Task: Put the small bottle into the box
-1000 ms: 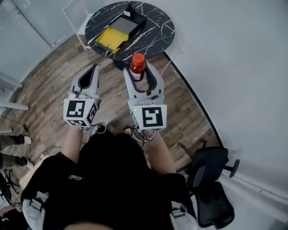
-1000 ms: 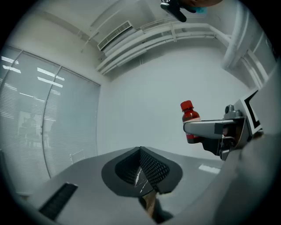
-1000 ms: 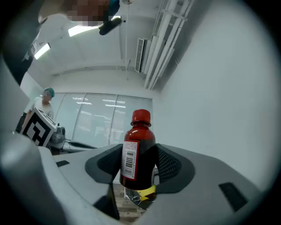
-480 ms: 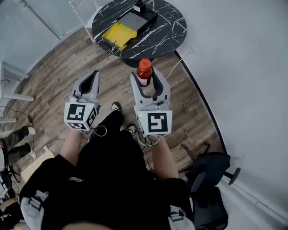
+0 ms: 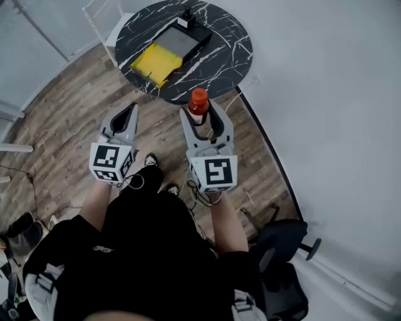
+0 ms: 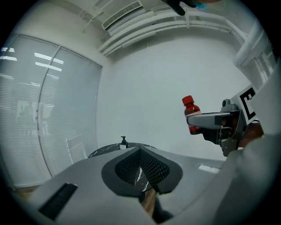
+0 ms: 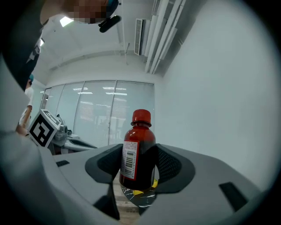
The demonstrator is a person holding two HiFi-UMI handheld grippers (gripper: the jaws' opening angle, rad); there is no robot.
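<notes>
My right gripper (image 5: 200, 117) is shut on a small dark-red bottle (image 5: 198, 104) with a red cap, held upright just short of the near edge of the round black marble table (image 5: 227, 55). In the right gripper view the bottle (image 7: 138, 151) stands between the two pads of the right gripper (image 7: 140, 163). On the table lies an open black box (image 5: 195, 38) with a grey inside and a yellow flap (image 5: 155, 63). My left gripper (image 5: 130, 110) hangs over the wood floor left of the bottle, jaws together and empty (image 6: 140, 151). The left gripper view shows the bottle (image 6: 189, 112) too.
A small dark pump bottle (image 5: 187, 15) stands at the box's far corner. A white wall curves along the right. A black office chair (image 5: 285, 251) is behind me at lower right. Glass partitions and a white chair (image 5: 100, 28) stand at the left. A cable (image 5: 241, 91) runs by the table foot.
The table has drawn closer in the head view as the person steps towards it. Both grippers keep their pose, and the bottle stays held in the right one.
</notes>
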